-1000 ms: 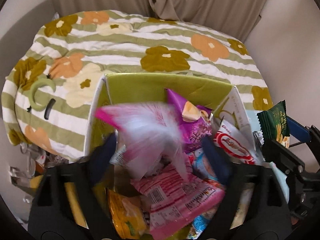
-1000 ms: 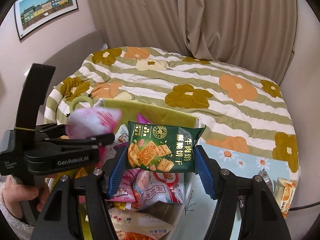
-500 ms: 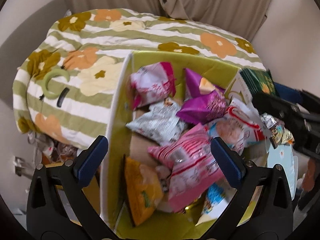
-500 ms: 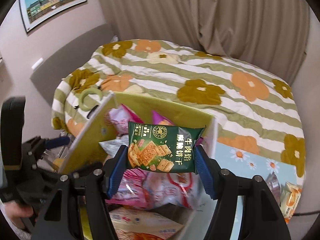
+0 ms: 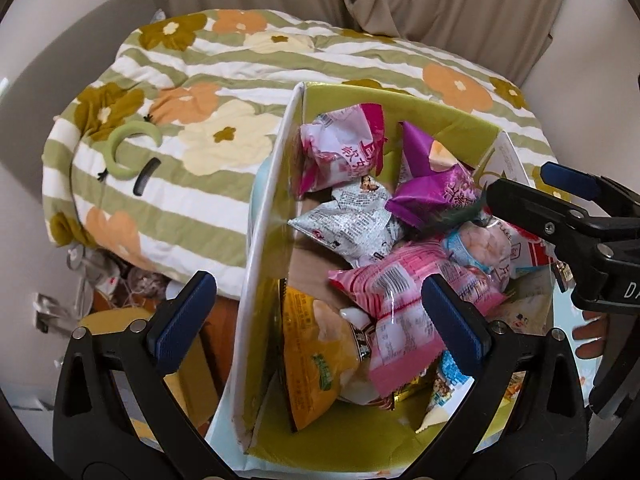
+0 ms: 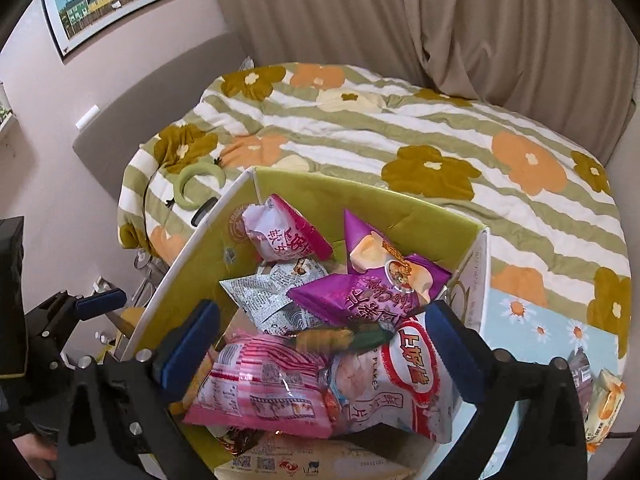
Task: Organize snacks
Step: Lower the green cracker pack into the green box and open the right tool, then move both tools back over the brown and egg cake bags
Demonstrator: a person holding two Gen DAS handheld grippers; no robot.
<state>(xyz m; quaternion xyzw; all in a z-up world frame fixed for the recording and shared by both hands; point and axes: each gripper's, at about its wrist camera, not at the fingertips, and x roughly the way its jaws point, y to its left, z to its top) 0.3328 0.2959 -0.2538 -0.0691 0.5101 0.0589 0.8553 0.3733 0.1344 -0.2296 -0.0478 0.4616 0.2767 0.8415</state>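
An open cardboard box (image 5: 266, 216) with a green lining (image 6: 416, 212) holds several snack packets: pink-and-white (image 5: 340, 152) (image 6: 286, 236), purple (image 5: 436, 188) (image 6: 372, 286), silver (image 5: 352, 220) (image 6: 272, 296), pink striped (image 5: 400, 292) (image 6: 260, 384) and yellow (image 5: 320, 356). A green cracker packet (image 6: 340, 338) is blurred in mid-air between my right gripper's open fingers, falling over the pile; it shows as a green smear in the left wrist view (image 5: 460, 214). My right gripper (image 6: 324, 354) is open above the box. My left gripper (image 5: 316, 316) is open and empty over the box's near left wall.
The box stands beside a bed with a striped flower quilt (image 6: 400, 128). A pale blue daisy cloth (image 6: 552, 332) lies to the right with more packets (image 6: 604, 404) on it. A green ring and a black comb (image 5: 132, 148) lie on the quilt. Curtains hang behind.
My right gripper opened and let go of the green cracker packet, which is dropping into the box. My left gripper released the pink-and-white packet earlier and has pulled back, open.
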